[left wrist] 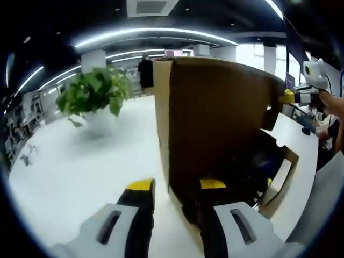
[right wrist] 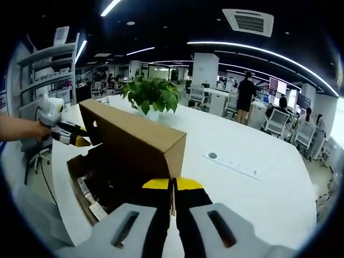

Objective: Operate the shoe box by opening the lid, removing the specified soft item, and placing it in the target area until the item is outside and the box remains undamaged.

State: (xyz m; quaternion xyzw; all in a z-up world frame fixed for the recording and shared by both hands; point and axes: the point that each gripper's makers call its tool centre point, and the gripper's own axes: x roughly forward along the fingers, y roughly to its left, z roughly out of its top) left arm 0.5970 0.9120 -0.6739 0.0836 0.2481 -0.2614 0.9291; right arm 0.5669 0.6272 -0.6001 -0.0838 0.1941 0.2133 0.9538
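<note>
The brown shoe box lid [right wrist: 134,137] stands raised over the open box [right wrist: 80,180], which holds dark contents [right wrist: 115,188] I cannot make out. My right gripper [right wrist: 173,184] is shut on the lid's near corner edge. In the left gripper view the lid [left wrist: 215,107] rises straight ahead. My left gripper [left wrist: 177,185] is open, its jaws on either side of the lid's end edge. A white box flap [left wrist: 295,156] hangs at the right. The right gripper [left wrist: 301,95] pinches the lid's far end. The left gripper [right wrist: 70,135] touches the lid's far left corner.
The box sits on a long white table [right wrist: 252,188] with a socket strip [right wrist: 231,161] set in it. A potted plant [right wrist: 153,94] stands behind the box, left of it [left wrist: 97,91] in the left gripper view. A person's hand [right wrist: 21,129] holds the left gripper. Desks and people fill the background.
</note>
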